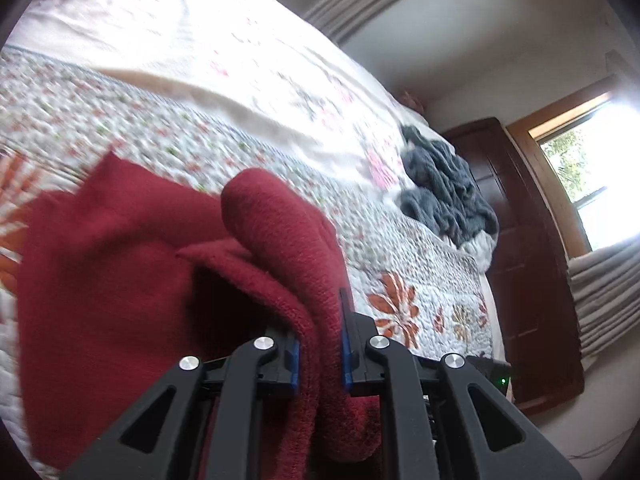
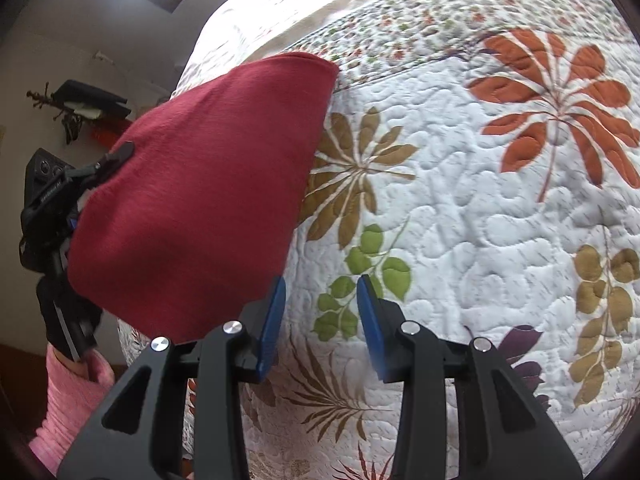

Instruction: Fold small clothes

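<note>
From the left wrist, the left claw [image 1: 320,344] pinches a bunched fold of the fuzzy red cloth [image 1: 132,280], which drapes toward 9 o'clock over the quilted floral bed [image 1: 420,264]; a crumpled grey garment [image 1: 444,192] lies at 2 o'clock. From the right wrist, the right claw [image 2: 320,320] is spread and holds nothing, the cloth [image 2: 200,200] hanging smooth at 10 o'clock, a pink sleeve [image 2: 68,400] below it.
</note>
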{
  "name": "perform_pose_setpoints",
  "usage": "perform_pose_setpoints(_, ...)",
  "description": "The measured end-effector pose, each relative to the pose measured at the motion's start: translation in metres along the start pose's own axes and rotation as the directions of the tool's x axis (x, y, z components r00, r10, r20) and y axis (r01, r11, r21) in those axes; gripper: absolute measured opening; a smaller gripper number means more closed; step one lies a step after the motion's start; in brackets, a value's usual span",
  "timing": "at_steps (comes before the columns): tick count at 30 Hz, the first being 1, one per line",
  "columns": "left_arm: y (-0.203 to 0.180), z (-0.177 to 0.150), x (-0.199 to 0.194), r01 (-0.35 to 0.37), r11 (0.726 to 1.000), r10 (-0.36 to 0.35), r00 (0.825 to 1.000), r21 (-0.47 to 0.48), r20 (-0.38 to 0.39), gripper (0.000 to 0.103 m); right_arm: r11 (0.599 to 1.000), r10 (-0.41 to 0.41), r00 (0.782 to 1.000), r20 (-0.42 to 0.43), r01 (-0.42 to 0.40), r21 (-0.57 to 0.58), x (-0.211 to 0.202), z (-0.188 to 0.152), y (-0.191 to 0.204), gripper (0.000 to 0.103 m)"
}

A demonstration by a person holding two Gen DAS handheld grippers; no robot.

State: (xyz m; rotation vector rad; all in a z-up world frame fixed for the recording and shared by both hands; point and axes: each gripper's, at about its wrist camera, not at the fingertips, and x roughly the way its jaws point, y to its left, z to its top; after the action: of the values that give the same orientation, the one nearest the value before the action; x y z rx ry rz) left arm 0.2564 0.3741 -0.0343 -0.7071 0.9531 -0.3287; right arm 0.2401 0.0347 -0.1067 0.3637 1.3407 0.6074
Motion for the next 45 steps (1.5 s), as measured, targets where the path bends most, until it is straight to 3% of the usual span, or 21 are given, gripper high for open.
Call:
perform_pose_setpoints(7,0.047,0.018,-0.045,-0.117,0.993,0.117,0.993,-0.012,0.034,0.014,0.999,0.011,1.0,-0.023,-0.011,-0.034,0.015,-0.002,0.02,0.037)
perform_pose_setpoints(13,0.093,0.011,-0.063,-0.15,0.987,0.154,0.986,-0.062,0.061,0.014,0.997,0.016,0.998,-0.054,-0.02,-0.071,0.029,-0.005,0.034,0.037)
perform_pose_setpoints(17,0.126,0.005,-0.063,-0.194,0.976,0.201,0.978,-0.102,0.062,0.014,0.994,0.006,0.997,-0.074,-0.014,-0.104,0.034,-0.01,0.044,0.037)
perform_pose_setpoints(23,0.161,-0.014,-0.042,-0.264,0.957,0.266,0.964,-0.118,0.001,0.015,0.994,0.014,0.996,-0.091,-0.024,-0.11,0.042,-0.012,0.054,0.038)
perform_pose_setpoints(27,0.167,-0.016,-0.044,-0.25,0.958,0.251,0.968,-0.141,-0.011,0.02,0.993,0.023,0.994,-0.106,-0.036,-0.114,0.048,-0.014,0.064,0.043)
perform_pose_setpoints(30,0.158,-0.018,-0.064,-0.245,0.958,0.248,0.969,-0.149,-0.003,0.024,0.992,0.078,0.99,-0.119,-0.089,-0.093,0.051,-0.015,0.068,0.048)
perform_pose_setpoints(36,0.127,-0.05,-0.114,-0.174,0.979,0.179,0.983,-0.103,0.046,0.046,0.981,0.184,0.972,-0.149,-0.19,-0.03,0.069,-0.015,0.076,0.059)
perform_pose_setpoints(41,0.108,-0.076,-0.104,-0.182,0.982,0.181,0.983,-0.04,-0.015,0.054,0.97,0.242,0.951,-0.195,-0.24,0.032,0.092,-0.02,0.082,0.064)
perform_pose_setpoints(44,0.116,-0.084,-0.089,-0.231,0.972,0.229,0.972,-0.038,-0.046,0.043,0.974,0.224,0.949,-0.221,-0.218,0.055,0.104,-0.022,0.081,0.064)
perform_pose_setpoints(45,0.121,-0.086,-0.085,-0.23,0.972,0.226,0.972,-0.05,-0.061,0.019,0.975,0.221,0.947,-0.231,-0.213,0.059,0.107,-0.023,0.082,0.057)
